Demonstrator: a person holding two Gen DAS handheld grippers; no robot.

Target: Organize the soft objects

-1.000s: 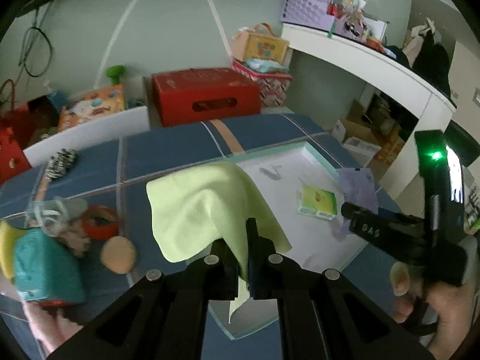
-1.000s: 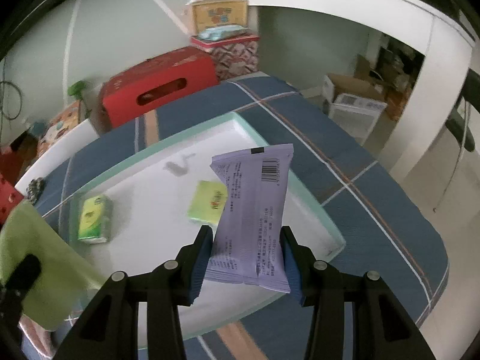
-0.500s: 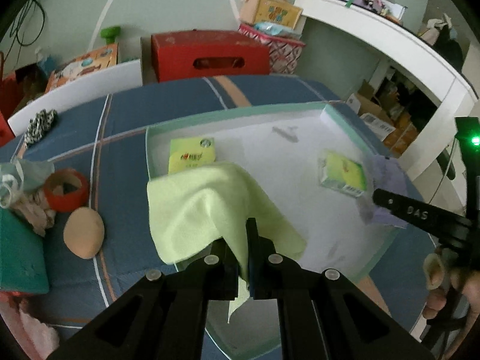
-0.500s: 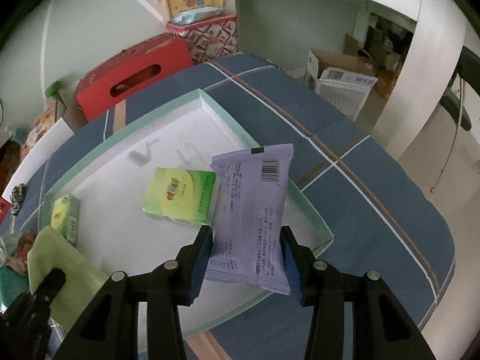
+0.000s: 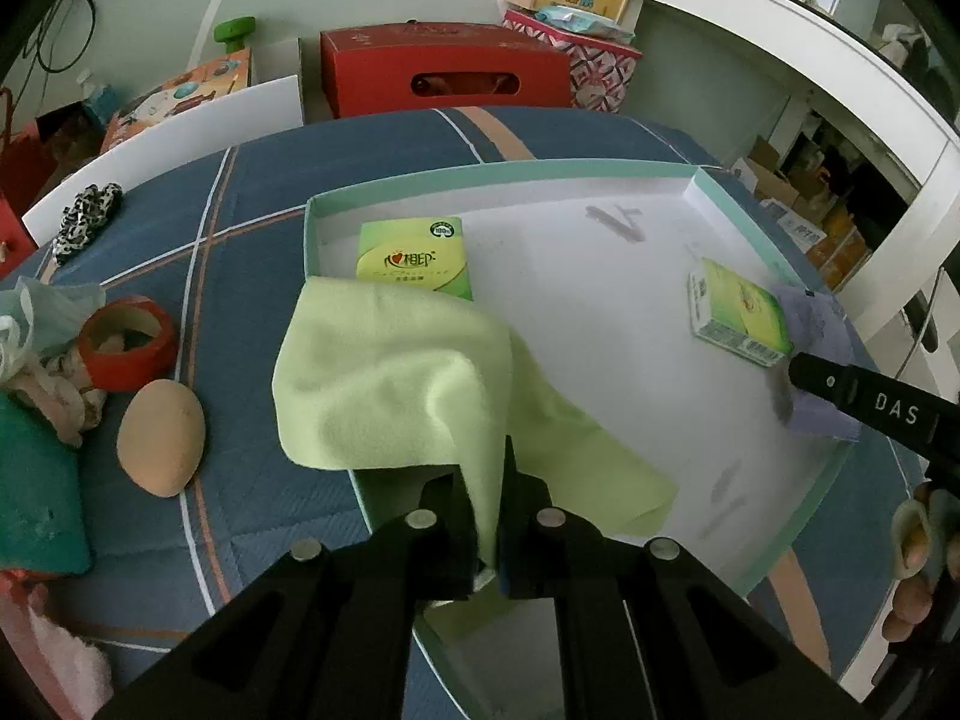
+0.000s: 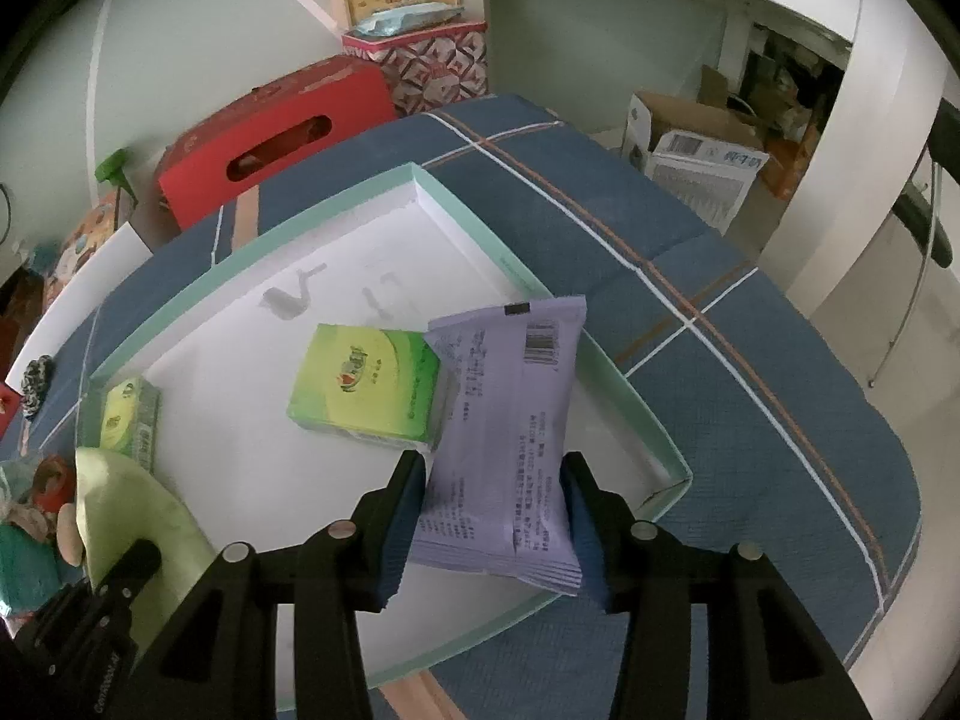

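The left gripper (image 5: 493, 516) is clamped tight on a fold of the light green cloth (image 5: 396, 384), and the pinched part disappears between the black pads. The cloth drapes over the near-left rim of the shallow white tray (image 5: 708, 168), partly inside it, partly over the blue checked bedcover (image 5: 252, 192), and it hides the near edge of a green tissue pack (image 5: 414, 258) lying in the tray's left corner. From the right wrist view that pack (image 6: 129, 423) shows only end-on.

The right gripper (image 6: 495, 516) holds the purple wipes packet (image 6: 510, 450) by its long sides — jaws at a middling width, pads pressing on it. The packet hangs over the tray's right end, its long axis running away from the camera, barcode end farthest and a crimped end nearest. Whether its lower end touches the tray floor cannot be told. It overlaps the right edge of a second green tissue pack (image 6: 366, 384), lying flat inside the tray.

Left of the tray, on the cover, lie a tan egg-shaped sponge (image 5: 161, 444) and a red tape ring (image 5: 127, 351) — a teal pouch (image 5: 33, 492) beside them is cut off by the frame edge.
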